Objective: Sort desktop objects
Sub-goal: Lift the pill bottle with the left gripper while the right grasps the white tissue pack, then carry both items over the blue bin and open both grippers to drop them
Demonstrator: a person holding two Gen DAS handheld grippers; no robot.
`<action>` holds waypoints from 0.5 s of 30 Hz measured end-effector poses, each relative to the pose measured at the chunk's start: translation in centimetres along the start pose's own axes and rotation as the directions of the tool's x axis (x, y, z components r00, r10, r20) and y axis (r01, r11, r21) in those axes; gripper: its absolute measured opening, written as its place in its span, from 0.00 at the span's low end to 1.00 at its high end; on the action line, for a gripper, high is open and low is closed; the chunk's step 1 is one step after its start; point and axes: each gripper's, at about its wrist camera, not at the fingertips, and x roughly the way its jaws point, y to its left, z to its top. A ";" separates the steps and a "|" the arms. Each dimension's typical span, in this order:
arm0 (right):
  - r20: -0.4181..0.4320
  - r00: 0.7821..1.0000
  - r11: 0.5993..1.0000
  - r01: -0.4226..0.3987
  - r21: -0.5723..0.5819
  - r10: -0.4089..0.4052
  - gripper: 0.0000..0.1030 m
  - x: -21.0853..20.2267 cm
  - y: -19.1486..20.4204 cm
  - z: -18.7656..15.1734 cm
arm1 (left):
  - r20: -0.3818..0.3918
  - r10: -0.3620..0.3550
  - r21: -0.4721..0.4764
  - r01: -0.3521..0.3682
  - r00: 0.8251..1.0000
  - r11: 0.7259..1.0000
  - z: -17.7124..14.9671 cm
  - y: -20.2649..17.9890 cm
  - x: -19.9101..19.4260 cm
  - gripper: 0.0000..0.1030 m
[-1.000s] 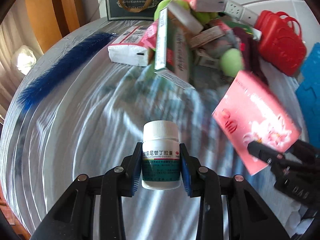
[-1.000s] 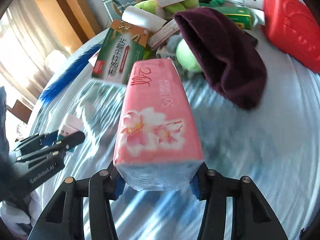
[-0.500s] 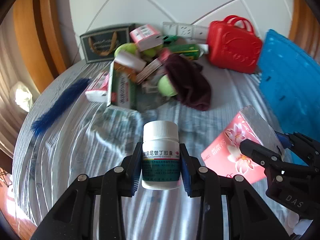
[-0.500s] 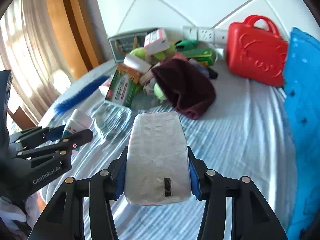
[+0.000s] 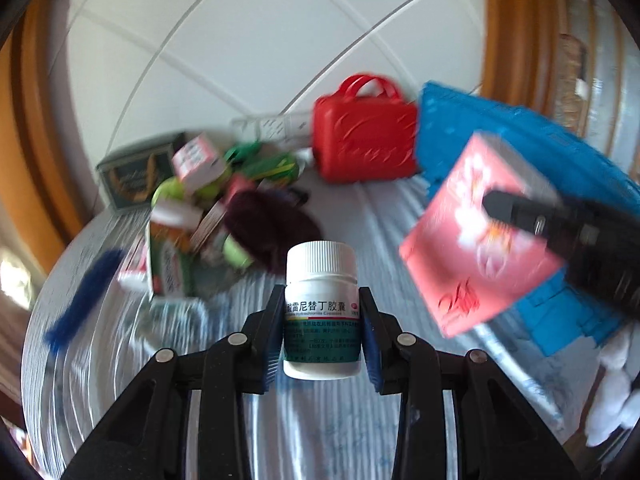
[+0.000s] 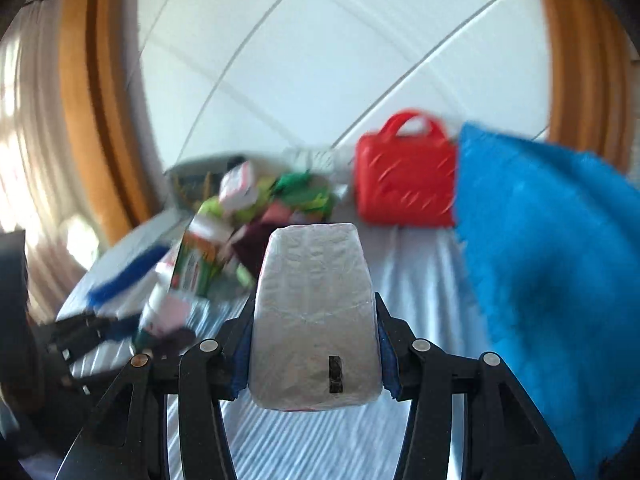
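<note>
Left wrist view: both grippers have lifted, left gripper [image 5: 321,330] clamping a bottle [image 5: 321,312], right gripper [image 6: 313,354] clamping a tissue pack [image 6: 314,316], likely bound for the blue bin [image 6: 540,248].

Ahead of the left tongs [image 5: 321,334], the striped surface [image 5: 340,420] lies bare up to a heap of boxes and balls [image 5: 208,208] ahead-left, with a blue brush [image 5: 82,296] farther left. A red case [image 5: 364,144] blocks straight ahead by the wall. To the right, a blue crate [image 5: 532,148] walls that side, with the pink tissue pack [image 5: 476,236] raised before it. Ahead of the right tongs [image 6: 314,352], a bare strip runs between heap and crate.
</note>
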 end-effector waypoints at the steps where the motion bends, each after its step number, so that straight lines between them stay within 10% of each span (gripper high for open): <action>1: 0.022 1.000 1.000 0.013 0.010 -0.013 0.49 -1.0 -0.4 0.4 | 0.010 -0.013 0.005 0.013 1.000 1.000 0.3 -0.4 -0.2 0.33; 15: 0.299 0.903 0.949 0.267 0.168 -0.307 0.48 -16.0 -12.5 4.5 | 0.182 -0.242 0.143 0.218 0.953 0.965 8.7 -15.9 -4.7 0.33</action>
